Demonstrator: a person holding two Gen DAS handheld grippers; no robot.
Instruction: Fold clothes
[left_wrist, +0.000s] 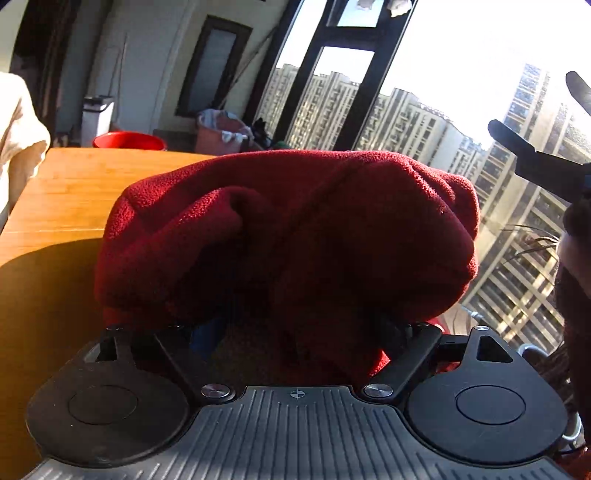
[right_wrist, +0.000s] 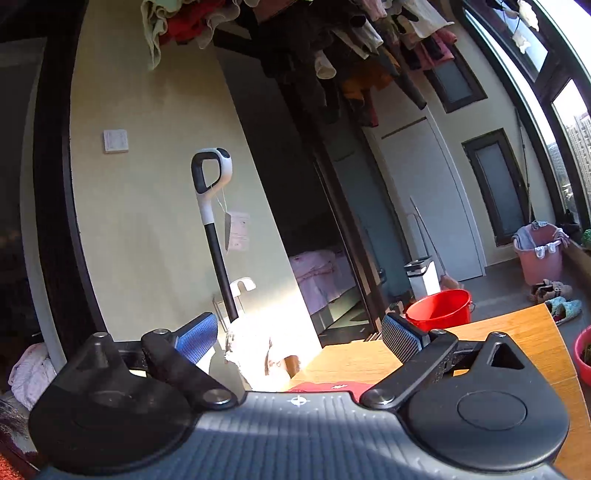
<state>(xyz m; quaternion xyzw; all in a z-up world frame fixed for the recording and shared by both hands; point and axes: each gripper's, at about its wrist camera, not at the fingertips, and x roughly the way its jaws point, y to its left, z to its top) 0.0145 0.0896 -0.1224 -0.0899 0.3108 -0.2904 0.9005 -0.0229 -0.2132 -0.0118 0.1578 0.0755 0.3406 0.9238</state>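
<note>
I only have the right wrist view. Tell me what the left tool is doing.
Observer: A red fleece garment is heaped over the left tool, hiding its fingertips.
Operator: Say whether it's gripping.
Observer: Cannot tell; only a bit of one blue pad shows under the fabric.
Operator: Report what's behind the fleece.
Observer: The wooden table is behind on the left, the window on the right.

Harsh window sunlight, fisheye-warped edges.
</note>
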